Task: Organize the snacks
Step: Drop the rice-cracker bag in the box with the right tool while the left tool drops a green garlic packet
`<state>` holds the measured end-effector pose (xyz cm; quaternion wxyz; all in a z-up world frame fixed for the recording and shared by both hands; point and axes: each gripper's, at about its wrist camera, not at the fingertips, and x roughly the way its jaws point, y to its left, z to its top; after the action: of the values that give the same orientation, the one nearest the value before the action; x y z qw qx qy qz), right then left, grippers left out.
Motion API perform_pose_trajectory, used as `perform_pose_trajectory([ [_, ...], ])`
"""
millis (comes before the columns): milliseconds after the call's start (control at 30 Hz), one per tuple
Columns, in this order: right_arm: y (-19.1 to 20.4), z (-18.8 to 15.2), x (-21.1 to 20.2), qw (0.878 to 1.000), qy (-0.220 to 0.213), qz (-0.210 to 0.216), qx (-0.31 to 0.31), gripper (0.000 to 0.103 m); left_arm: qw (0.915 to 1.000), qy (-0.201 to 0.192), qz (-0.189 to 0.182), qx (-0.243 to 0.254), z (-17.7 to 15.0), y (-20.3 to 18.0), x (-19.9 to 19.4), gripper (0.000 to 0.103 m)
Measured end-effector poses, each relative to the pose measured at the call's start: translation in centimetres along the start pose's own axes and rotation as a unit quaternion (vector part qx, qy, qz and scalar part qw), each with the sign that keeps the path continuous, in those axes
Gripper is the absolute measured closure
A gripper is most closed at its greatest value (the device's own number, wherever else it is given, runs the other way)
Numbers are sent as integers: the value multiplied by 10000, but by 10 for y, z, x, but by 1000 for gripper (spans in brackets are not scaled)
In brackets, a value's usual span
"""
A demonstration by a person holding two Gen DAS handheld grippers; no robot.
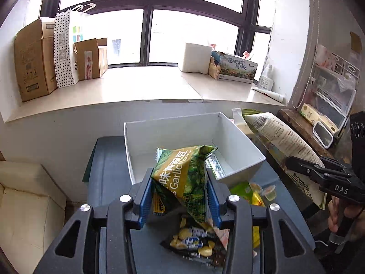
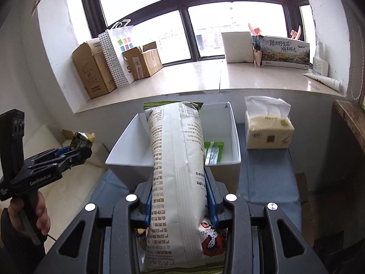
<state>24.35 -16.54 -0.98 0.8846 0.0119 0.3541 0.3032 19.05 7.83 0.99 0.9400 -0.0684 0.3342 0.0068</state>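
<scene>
the left hand-held gripper [image 1: 180,194] is clamped on a crumpled green and gold garlic pea bag [image 1: 182,175], which stands up between the blue pads [image 1: 146,196] at the near edge of the white bin [image 1: 239,141]. below it, at 6 o'clock in the left view, a dark snack bag [image 1: 196,244] printed with yellow pieces lies on the tabletop [image 1: 109,171], and small jelly cups [image 1: 268,191] sit at 3 o'clock of the pea bag, beside the bin's near corner.

the right hand-held gripper [image 2: 180,196] is closed on a long white snack bag [image 2: 178,171] with black print and a back seam; the bag runs away from the camera and its far end reaches over the bin [image 2: 235,137]. green packets [image 2: 213,153] lie on the bin floor at 3 o'clock of that bag. a red and white packet [image 2: 212,239] shows under the bag near the gripper.

each gripper is held by a bare hand [image 2: 27,214] low on its handle, the two side by side.

a tissue pack [image 2: 268,130] stands at 3 o'clock of the bin. beyond, a pale window ledge [image 2: 194,77] carries cardboard boxes [image 2: 93,73], a dotted paper bag [image 2: 116,59] and a white box [image 2: 238,46] under a dark-framed window [image 2: 182,6].
</scene>
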Motion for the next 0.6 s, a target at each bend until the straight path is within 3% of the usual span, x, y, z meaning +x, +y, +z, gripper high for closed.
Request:
perform_pose_trajectory([
  [100,-4,37,41,9996,129,-252,-17,63,9997,131,39,-194,30,10,35,56],
  [167,-6,55,71,9978,306,-555,-181,63,9992,255,261,-164,40,14,59,56],
  [333,-22,67,131,9899,855,-1112,-217,62,9954,754,544,-238,40,31,114,53],
  [367,-24,66,137,9887,899,-1177,-238,45,9939,858,666,-207,38,35,122,47],
  [400,-26,65,141,9860,923,-1359,-265,5,9926,937,745,-198,35,37,128,22],
  [433,-29,65,141,9849,873,-1479,-228,0,9925,934,752,-232,33,41,131,1],
  [500,-33,66,127,9894,484,-1364,-78,0,9939,845,639,-305,28,46,128,0],
  [600,-38,68,117,9931,464,-1074,106,0,9943,805,605,-358,25,48,122,0],
])
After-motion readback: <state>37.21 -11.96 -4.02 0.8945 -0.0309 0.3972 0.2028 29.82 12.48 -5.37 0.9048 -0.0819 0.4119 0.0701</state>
